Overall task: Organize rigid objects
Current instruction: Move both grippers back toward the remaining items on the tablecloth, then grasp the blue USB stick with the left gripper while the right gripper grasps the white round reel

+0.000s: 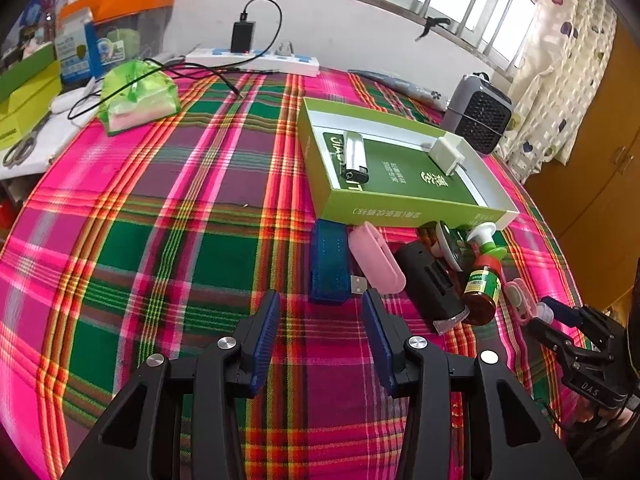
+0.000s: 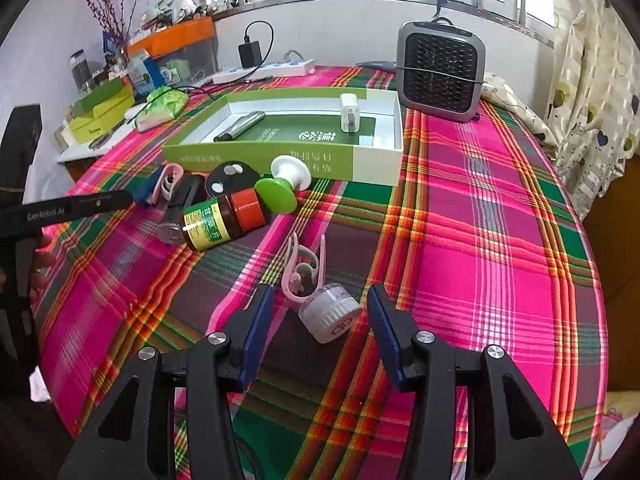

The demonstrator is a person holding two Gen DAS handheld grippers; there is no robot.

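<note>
A: So, what lies on the desk [image 2: 500, 216]?

B: A pink, green and red plaid cloth covers it. A shallow green box [image 1: 400, 210] sits toward the far side, holding a silver lighter [image 1: 354, 154] and a white charger [image 1: 446, 154].

A: And the loose things?

B: They cluster just in front of the box's near wall: a blue case [image 1: 329, 266], a pink case [image 1: 376, 258], a black device [image 1: 430, 286], and a brown bottle [image 2: 222, 216] lying on its side with a red cap. A white and green knob-shaped piece [image 2: 282, 184] touches the bottle's cap end.

A: Where is the left gripper [image 1: 320, 300]?

B: Above the cloth, just short of the blue case. Its blue fingers [image 1: 266, 336] stand wide apart with nothing between them.

A: And the right gripper [image 2: 318, 300]?

B: It points down at a small white jar [image 2: 330, 314] lying tipped on the cloth, beside a pink clip [image 2: 304, 268]. The jar lies between the spread fingers [image 2: 256, 332], and neither pad touches it.

A: Anything behind?

B: A grey fan heater [image 2: 440, 70] stands beyond the box, and a white power strip [image 2: 264, 70] lies by the wall.
</note>
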